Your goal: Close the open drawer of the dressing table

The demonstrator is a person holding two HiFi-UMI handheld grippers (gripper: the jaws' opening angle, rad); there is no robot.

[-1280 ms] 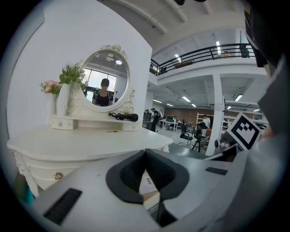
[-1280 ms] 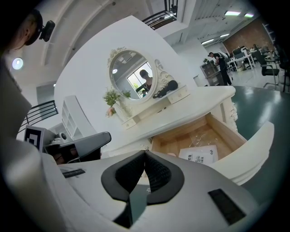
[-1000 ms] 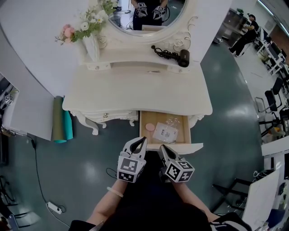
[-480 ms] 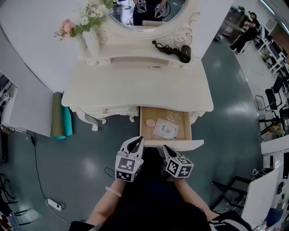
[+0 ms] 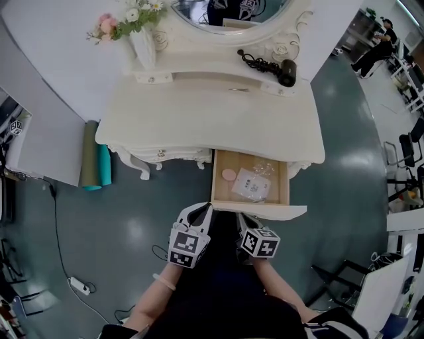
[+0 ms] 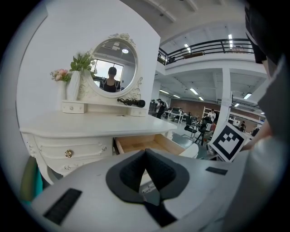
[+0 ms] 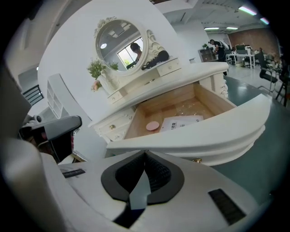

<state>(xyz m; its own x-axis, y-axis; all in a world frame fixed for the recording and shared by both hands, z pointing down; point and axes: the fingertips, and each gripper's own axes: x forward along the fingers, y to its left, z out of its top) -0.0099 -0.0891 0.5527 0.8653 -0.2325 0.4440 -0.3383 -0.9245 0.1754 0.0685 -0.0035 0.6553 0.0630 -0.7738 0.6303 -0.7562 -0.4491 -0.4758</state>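
The white dressing table (image 5: 205, 119) has its right drawer (image 5: 283, 189) pulled out, wooden inside, with a curved white front (image 5: 265, 211). In the drawer lie a pink round piece (image 5: 228, 175), a white packet (image 5: 251, 186) and clear plastic (image 5: 264, 168). My left gripper (image 5: 202, 211) is shut and empty, just left of the drawer front's left end. My right gripper (image 5: 244, 218) is shut and empty, right below the drawer front. In the right gripper view the drawer front (image 7: 204, 131) fills the space just beyond the closed gripper (image 7: 145, 154). The left gripper (image 6: 145, 151) faces the drawer's side (image 6: 136, 142).
A vase of flowers (image 5: 142, 43), a black hair dryer (image 5: 283, 71) and an oval mirror (image 5: 232, 16) are on the table's upper shelf. Rolled green and teal mats (image 5: 96, 165) lean at the table's left. A power strip (image 5: 79, 286) lies on the floor. Office chairs (image 5: 404, 179) are at right.
Both grippers have come closer to the drawer front; the right one now sits just under it. The drawer stays open as before.
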